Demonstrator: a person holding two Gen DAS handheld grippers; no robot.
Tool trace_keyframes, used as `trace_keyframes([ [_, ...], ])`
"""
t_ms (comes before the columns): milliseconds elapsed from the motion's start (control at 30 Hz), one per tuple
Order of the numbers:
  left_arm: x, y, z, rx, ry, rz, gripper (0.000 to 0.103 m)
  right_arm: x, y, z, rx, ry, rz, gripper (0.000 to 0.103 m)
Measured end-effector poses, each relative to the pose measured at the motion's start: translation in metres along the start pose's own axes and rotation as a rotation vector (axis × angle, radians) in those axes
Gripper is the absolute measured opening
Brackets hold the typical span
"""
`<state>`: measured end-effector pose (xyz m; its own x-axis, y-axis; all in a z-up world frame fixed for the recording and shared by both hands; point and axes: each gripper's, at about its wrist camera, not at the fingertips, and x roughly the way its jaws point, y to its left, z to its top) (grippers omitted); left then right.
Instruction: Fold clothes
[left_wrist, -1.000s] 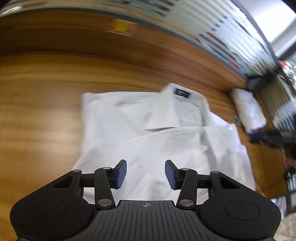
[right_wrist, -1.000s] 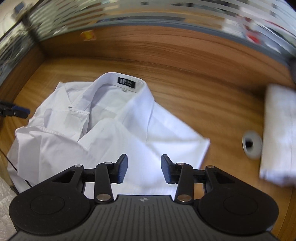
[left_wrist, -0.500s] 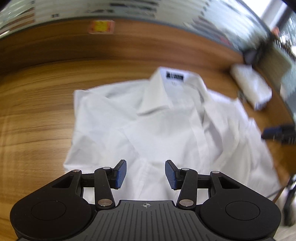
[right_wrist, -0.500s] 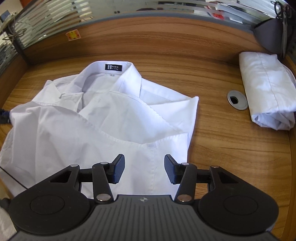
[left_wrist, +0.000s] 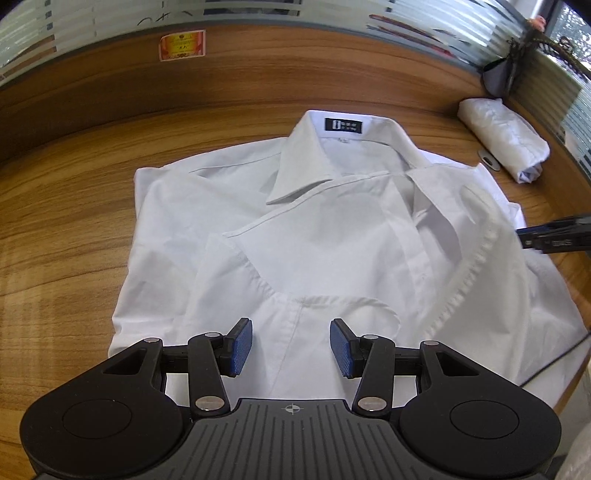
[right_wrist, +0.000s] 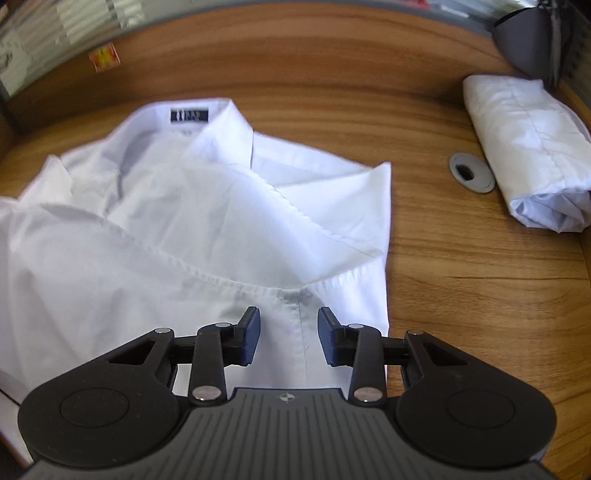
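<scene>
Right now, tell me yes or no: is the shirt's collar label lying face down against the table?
No. In the left wrist view the dark collar label faces up inside the open collar of the white shirt.

Wooden table, round cable grommet, orange sticker, frosted glass partition

The big white shirt took up the middle of the wooden table. To its left the table was bare, and a strip behind the collar was bare too. On the right, a folded white bundle and a round grey hole cover stood in the way, with open wood between them and the shirt. A low wooden wall closed off the back.
</scene>
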<state>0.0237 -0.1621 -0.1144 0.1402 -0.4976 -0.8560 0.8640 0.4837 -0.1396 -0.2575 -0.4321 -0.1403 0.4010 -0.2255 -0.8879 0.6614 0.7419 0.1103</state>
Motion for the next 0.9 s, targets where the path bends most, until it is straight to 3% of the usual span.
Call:
trace_keyframes([
  [100,0.000,-0.004,-0.002,0.028,0.001,0.002,0.051,0.010,-0.001,-0.002,0.003,-0.012,0.000,0.022],
  [267,0.008,-0.009,-0.004,0.056,0.017,0.019,0.055,0.013,0.002,-0.003,-0.058,-0.029,-0.010,0.010],
  [500,0.028,-0.016,0.002,0.095,0.030,0.063,0.052,0.014,0.010,-0.001,-0.123,-0.033,-0.044,0.009],
  [667,0.040,-0.024,-0.002,0.147,0.032,0.098,0.018,0.012,0.013,-0.003,-0.140,-0.049,-0.060,0.007],
  [733,0.039,-0.025,-0.004,0.139,0.010,0.120,0.011,0.011,0.012,-0.004,-0.139,-0.051,-0.055,0.007],
  [900,0.021,-0.025,-0.004,0.098,-0.071,0.158,0.007,0.008,0.011,-0.004,-0.138,-0.060,-0.050,0.000],
])
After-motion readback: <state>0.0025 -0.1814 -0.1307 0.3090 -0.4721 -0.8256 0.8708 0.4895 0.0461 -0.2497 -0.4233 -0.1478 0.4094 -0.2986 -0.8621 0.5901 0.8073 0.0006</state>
